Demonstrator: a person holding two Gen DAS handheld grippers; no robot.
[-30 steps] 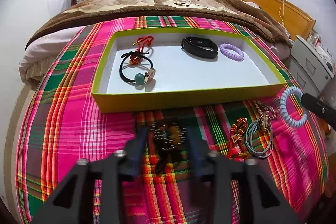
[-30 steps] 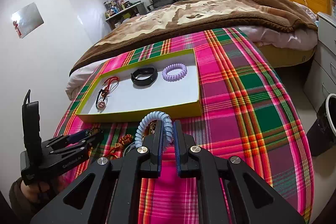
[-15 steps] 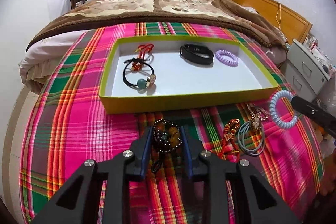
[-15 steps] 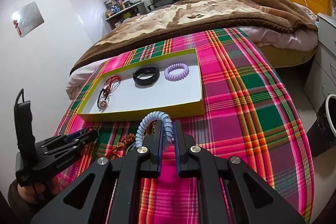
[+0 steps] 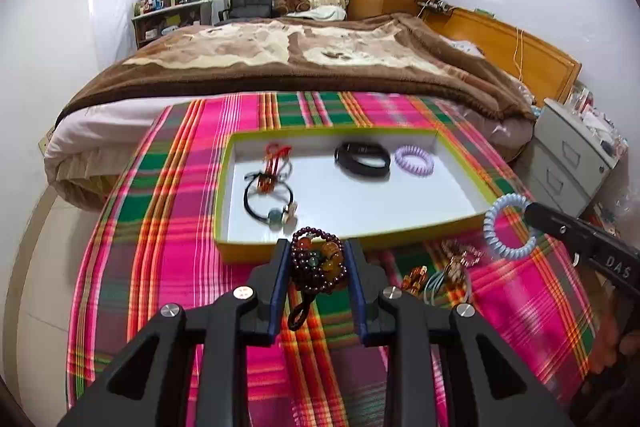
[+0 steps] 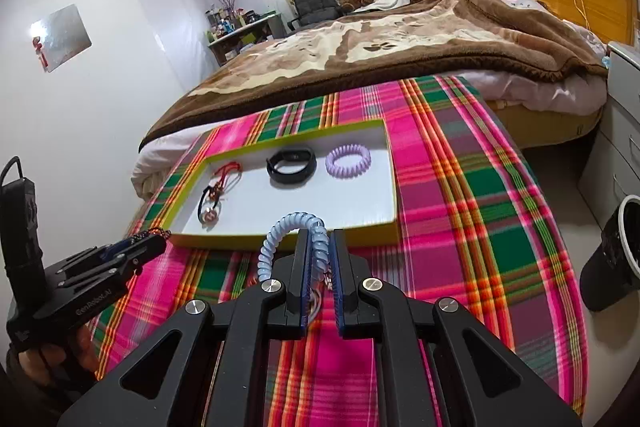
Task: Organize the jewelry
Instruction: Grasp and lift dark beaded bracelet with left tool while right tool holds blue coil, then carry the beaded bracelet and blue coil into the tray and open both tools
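Note:
My left gripper (image 5: pixel 318 247) is shut on a dark beaded bracelet (image 5: pixel 318 261) with amber and green beads, lifted above the plaid cloth just in front of the yellow-green tray (image 5: pixel 360 237). My right gripper (image 6: pixel 320 233) is shut on a pale blue coil hair tie (image 6: pixel 288 227), also in the air at the tray's near right corner (image 5: pixel 508 223). Inside the tray lie a black cord bracelet with a teal bead (image 5: pixel 268 203), a red cord charm (image 5: pixel 274 157), a black wristband (image 5: pixel 362 159) and a purple coil tie (image 5: pixel 414 159).
On the cloth right of my left gripper lie blue hair elastics (image 5: pixel 434 283), a red-gold charm (image 5: pixel 414 277) and a chain piece (image 5: pixel 460 255). A brown blanket (image 5: pixel 280 67) covers the bed behind. Grey drawers (image 5: pixel 572 155) and a black bin (image 6: pixel 612 251) stand at the right.
My left gripper closed on the beaded bracelet and lifted it off the cloth toward the tray. The right gripper kept still with the blue coil tie.

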